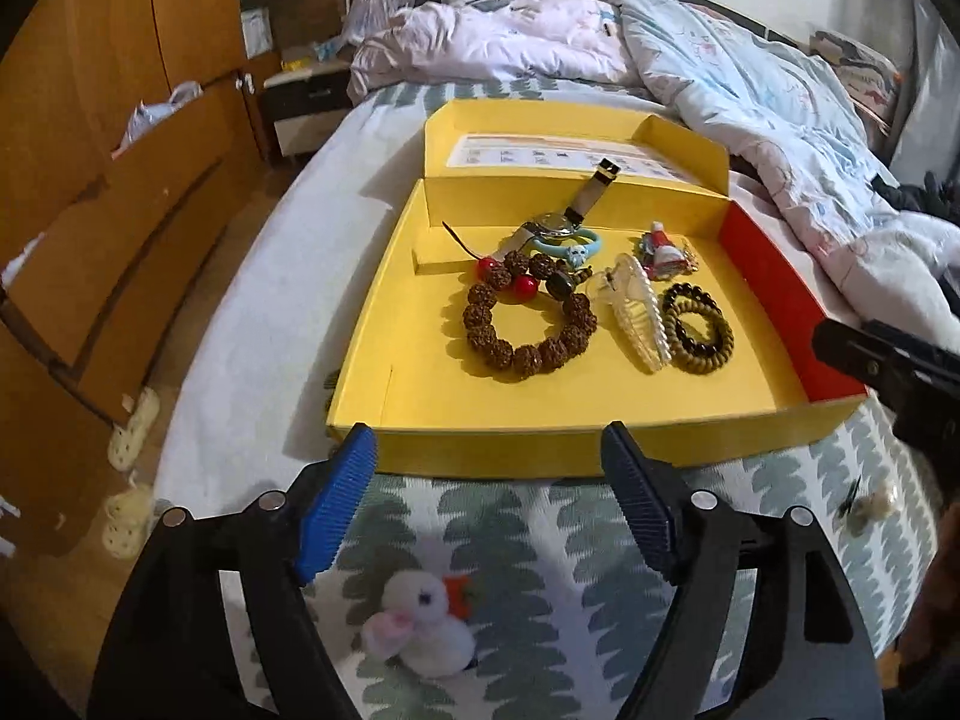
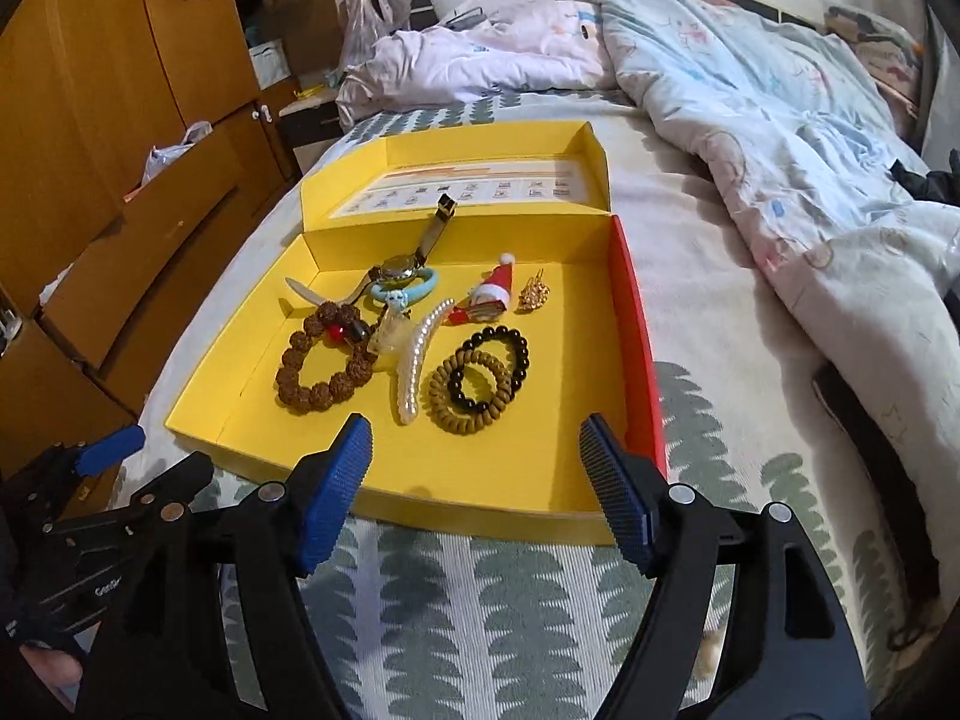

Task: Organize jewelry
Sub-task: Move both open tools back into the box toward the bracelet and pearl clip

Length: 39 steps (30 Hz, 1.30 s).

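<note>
A shallow yellow cardboard box [image 1: 420,396] with a red right wall and its lid folded back lies on a bed covered by a white sheet printed with grey-green leaves [image 2: 510,600]. Inside it, the jewelry sits toward the back and middle: a bracelet of large knobbly brown beads [image 1: 519,330] on the left, touching two red cherry beads [image 1: 507,276]; a pearl-trimmed translucent hair claw [image 1: 639,318] beside it; a coiled brown hair tie overlapped by a black bead bracelet [image 1: 699,327] to the right. Behind them lie a metal wristwatch [image 1: 555,222], a light blue ring-shaped hair tie [image 1: 567,249], a small Santa-hat clip [image 2: 495,294] and a gold trinket [image 2: 533,294].

The left gripper [image 1: 489,504] hovers before the box's near wall, jaws apart and empty, over a small white plush bunny [image 1: 420,624] lying on the sheet. The right gripper [image 2: 474,492] hangs above the near right corner, jaws likewise spread and empty. A rumpled pale quilt [image 2: 780,138] lies heaped to the right, wooden wardrobes [image 2: 90,138] to the left.
</note>
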{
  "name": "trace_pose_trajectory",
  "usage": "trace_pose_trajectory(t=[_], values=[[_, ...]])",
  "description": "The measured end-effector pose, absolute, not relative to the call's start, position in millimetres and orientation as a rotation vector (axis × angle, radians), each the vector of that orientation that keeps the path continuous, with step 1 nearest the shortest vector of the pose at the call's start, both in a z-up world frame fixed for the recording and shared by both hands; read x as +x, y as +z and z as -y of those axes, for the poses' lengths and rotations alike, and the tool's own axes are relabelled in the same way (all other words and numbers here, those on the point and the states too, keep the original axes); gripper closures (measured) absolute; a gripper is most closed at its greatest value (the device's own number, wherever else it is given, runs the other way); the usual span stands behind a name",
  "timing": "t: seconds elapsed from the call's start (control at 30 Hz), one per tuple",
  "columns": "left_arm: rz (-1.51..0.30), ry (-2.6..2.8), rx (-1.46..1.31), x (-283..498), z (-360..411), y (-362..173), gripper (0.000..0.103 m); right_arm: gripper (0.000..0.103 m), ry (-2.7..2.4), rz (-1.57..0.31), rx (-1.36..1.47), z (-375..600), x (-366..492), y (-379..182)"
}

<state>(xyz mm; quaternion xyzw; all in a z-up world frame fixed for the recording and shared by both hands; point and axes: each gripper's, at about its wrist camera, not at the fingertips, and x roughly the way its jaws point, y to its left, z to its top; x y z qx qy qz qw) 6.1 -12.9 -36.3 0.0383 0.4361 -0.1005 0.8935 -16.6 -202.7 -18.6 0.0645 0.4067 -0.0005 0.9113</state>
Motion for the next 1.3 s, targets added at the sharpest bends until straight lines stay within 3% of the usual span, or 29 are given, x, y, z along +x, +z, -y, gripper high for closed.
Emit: trace_pose_trajectory(t=[0.4, 0.67, 1.07, 1.3], values=[[-0.941, -0.198, 0.019, 34.1, 8.5, -35.6, 0.027, 0.029, -0.008, -0.833, 0.124, 207.4, -3.1, -17.8], [-0.992, -0.245, -0.017, 73.4, 13.1, -29.3, 0.026, 0.029, 0.070, -0.879, 0.268, 218.2, 25.6, -19.7], [-1.231, -0.185, 0.022, 129.7, 18.5, -85.4, 0.026, 0.029, 0.134, -1.069, 0.240, 178.8, 99.4, -57.5], [-1.240, -0.180, 0.090, 134.2, 28.0, -96.7, 0.027, 0.034, 0.121, -1.142, 0.238, 170.9, 121.9, -82.0]])
